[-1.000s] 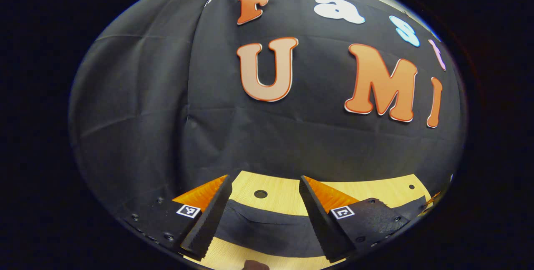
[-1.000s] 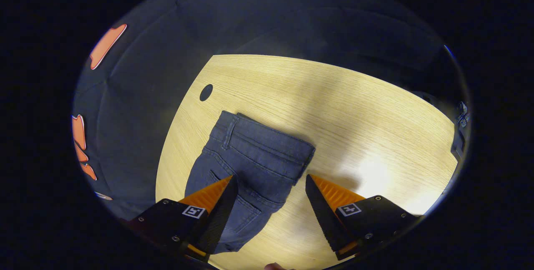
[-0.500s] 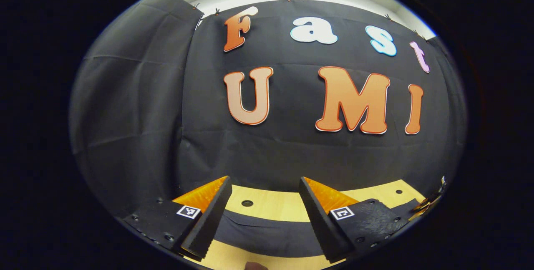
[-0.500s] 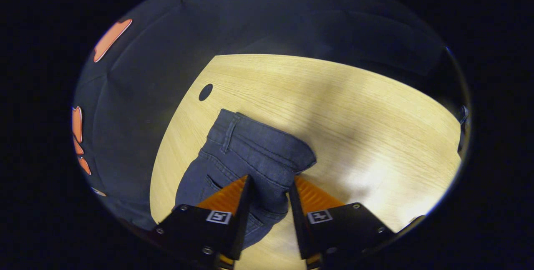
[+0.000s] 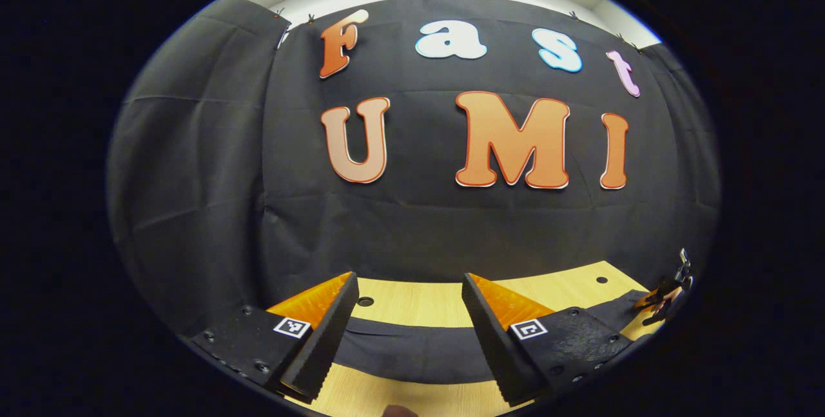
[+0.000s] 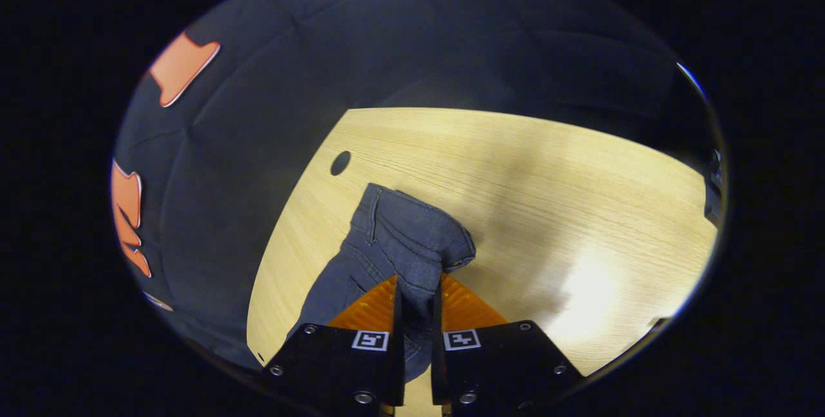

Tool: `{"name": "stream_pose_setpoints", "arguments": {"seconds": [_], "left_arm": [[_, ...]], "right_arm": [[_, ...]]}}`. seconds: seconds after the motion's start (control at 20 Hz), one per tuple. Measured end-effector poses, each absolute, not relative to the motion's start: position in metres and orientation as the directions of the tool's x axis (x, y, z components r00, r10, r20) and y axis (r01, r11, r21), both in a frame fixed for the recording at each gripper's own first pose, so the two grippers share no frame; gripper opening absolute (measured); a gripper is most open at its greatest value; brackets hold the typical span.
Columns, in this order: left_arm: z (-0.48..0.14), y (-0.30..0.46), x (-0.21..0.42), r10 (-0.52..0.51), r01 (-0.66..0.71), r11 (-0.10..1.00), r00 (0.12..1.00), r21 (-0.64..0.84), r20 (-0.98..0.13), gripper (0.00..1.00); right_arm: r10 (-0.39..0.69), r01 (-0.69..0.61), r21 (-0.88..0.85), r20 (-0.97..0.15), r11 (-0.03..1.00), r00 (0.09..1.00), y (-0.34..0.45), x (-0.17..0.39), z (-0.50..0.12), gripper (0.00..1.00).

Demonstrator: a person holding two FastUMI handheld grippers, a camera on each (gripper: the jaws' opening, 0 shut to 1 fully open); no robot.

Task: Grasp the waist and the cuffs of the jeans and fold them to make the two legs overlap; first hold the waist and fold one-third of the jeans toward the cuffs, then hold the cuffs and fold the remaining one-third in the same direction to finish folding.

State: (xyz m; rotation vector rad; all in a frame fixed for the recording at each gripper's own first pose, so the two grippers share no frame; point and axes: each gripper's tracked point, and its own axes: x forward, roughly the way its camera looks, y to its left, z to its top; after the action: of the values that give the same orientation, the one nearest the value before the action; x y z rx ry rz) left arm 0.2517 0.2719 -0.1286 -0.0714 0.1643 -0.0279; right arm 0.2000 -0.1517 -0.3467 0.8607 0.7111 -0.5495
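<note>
While the right gripper [image 6: 417, 301] tips down toward the wooden table [image 6: 548, 172] at the bottom centre of the right gripper view, its two fingers stand drawn in close with a fold of dark denim pinched between them. That fold belongs to the jeans [image 6: 393, 243], whose waist end, with a belt loop, bunches up just above the fingertips in the middle of the frame, while the rest trails to the lower left along the table edge. A small dark hole [image 6: 339, 163] sits in the tabletop up and left of the waistband.

In the left gripper view the left gripper [image 5: 407, 298] points almost level toward the booth's black cloth wall [image 5: 193, 165], its fingers spread wide with nothing between them. Below and beyond the tips, a dark band of the jeans [image 5: 412, 349] lies across the light table [image 5: 412, 304] at the bottom of the frame. Each finger mount carries a small square black-and-white marker; I can read no writing on them
</note>
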Motion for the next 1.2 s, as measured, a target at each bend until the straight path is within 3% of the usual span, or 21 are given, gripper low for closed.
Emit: {"name": "stream_pose_setpoints", "arguments": {"seconds": [0.45, 0.75, 1.2], "left_arm": [[-0.130, 0.275, 0.253, -0.103, 0.089, 0.991, 0.983, -0.098, -0.150, 0.97], [-0.136, 0.288, 0.253, -0.099, 0.077, 0.988, 0.981, -0.132, -0.169, 0.97], [-0.145, 0.305, 0.252, -0.068, 0.033, 0.984, 0.978, -0.174, -0.198, 0.97]], "right_arm": [[-0.208, 0.550, 0.432, -0.619, 0.715, 0.757, -0.095, 0.199, -0.252, 0.17], [-0.168, 0.410, 0.345, -0.555, 0.845, 0.814, -0.028, 0.215, -0.210, 0.17], [-0.087, 0.259, 0.264, -0.524, 0.929, 0.847, 0.052, 0.220, -0.190, 0.17]]}}
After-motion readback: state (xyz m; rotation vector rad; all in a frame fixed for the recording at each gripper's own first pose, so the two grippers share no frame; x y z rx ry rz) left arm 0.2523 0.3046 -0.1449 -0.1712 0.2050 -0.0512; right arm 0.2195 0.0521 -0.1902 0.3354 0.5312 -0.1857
